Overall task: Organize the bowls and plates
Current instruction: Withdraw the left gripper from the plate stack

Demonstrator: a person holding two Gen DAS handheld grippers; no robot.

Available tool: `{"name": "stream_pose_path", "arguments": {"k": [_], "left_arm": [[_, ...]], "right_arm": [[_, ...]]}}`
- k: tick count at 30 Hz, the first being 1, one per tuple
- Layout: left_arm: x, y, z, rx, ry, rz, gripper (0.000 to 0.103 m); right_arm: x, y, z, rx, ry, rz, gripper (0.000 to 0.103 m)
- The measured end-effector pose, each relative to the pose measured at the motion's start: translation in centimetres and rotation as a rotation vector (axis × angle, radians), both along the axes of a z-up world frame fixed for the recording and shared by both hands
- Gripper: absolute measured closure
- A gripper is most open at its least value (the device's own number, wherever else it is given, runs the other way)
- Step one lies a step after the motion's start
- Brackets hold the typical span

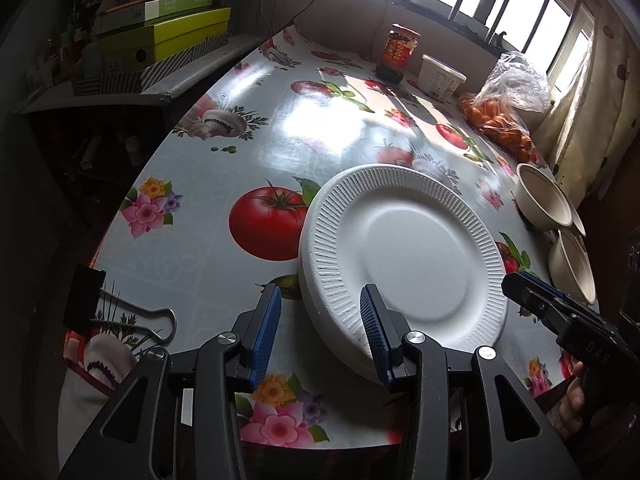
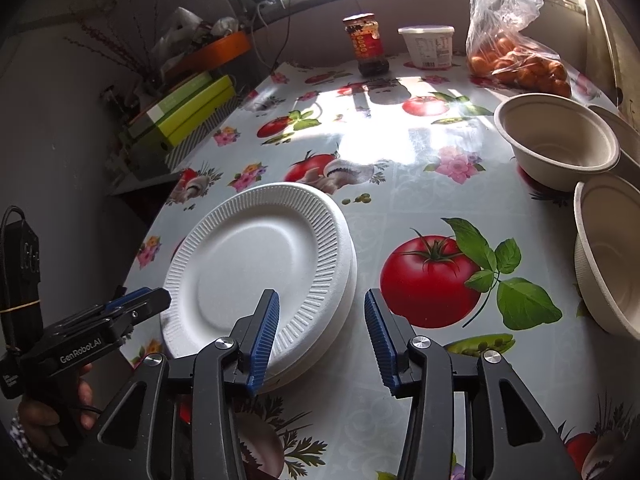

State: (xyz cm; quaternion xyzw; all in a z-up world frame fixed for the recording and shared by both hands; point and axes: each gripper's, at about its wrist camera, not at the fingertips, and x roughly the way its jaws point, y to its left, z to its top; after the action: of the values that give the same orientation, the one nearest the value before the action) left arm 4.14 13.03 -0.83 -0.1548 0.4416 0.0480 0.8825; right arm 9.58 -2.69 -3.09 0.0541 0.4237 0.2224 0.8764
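I read the plates as already gathered: a stack of white foam plates [image 1: 404, 256] lies flat on the flowered tabletop [image 1: 248, 152], and both claws stand apart with nothing clamped. My left claw [image 1: 320, 334] straddles the stack's near-left rim, one pad over the plate, the other outside it. My right claw [image 2: 322, 336] does the same at the near-right rim. Three paper bowls [image 2: 560, 144] sit well apart on the right, unstacked. Next, I judge, the right claw must swing over and take the nearest bowl by its rim.
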Motion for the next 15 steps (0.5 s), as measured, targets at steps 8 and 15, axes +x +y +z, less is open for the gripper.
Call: {"name": "stream_pose_path", "arguments": {"k": [8,15], "left_arm": [[0.5,-0.7,0.9,0.014,-0.014,-0.017,0.054],[1.7,-2.7,2.3,0.012,-0.036,-0.06,0.054]], "right_arm": [[0.0,-0.4,0.5,-0.006,-0.028,-0.021,0.055],[-0.1,-1.4,1.4,-0.002,-0.059,-0.053,0.05]]}}
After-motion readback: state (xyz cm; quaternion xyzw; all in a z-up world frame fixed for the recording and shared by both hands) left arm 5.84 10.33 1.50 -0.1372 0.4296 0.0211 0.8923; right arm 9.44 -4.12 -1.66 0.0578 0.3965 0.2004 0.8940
